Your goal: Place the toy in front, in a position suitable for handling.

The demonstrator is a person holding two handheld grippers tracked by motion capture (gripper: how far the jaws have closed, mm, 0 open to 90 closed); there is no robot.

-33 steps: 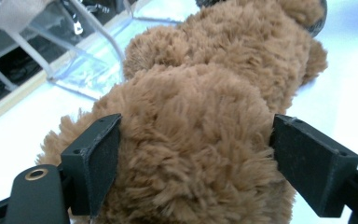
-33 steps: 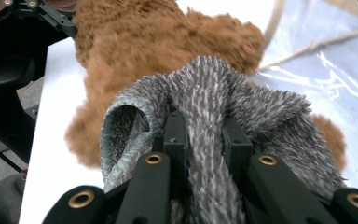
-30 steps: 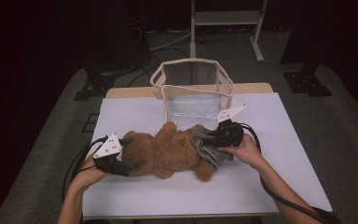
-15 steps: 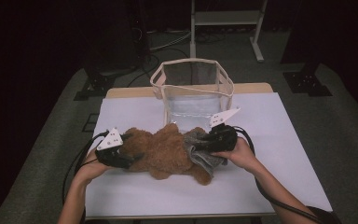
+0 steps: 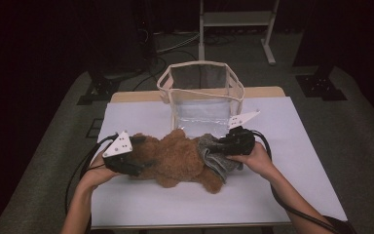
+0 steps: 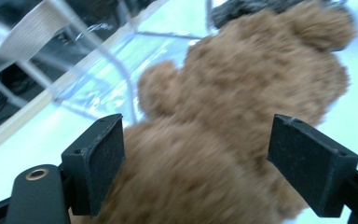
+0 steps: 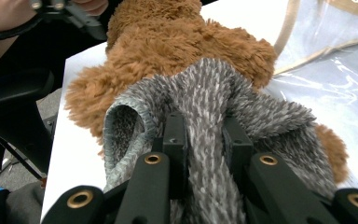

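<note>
Your right gripper [image 7: 204, 140] pinches the grey cloth [image 7: 242, 107]; your left gripper [image 6: 209, 172], jaws spread, probably touches the teddy bear [image 5: 175, 158]: it may slip toward the table's [image 5: 292, 195] front edge.

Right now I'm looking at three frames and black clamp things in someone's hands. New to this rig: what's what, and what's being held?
No robot arm here: a person holds a handheld two-jaw gripper in each hand at a white table. The high view looks down from above the person's side; each gripper view comes from a camera riding on that gripper, looking along its black jaws.

On the table lie a brown teddy bear with a grey knitted garment at one end, and behind it a clear plastic bag with beige trim.

The right gripper is shut on a fold of the grey garment. The left gripper straddles the bear's other end; whether its pads press the fur, I can't tell.
</note>
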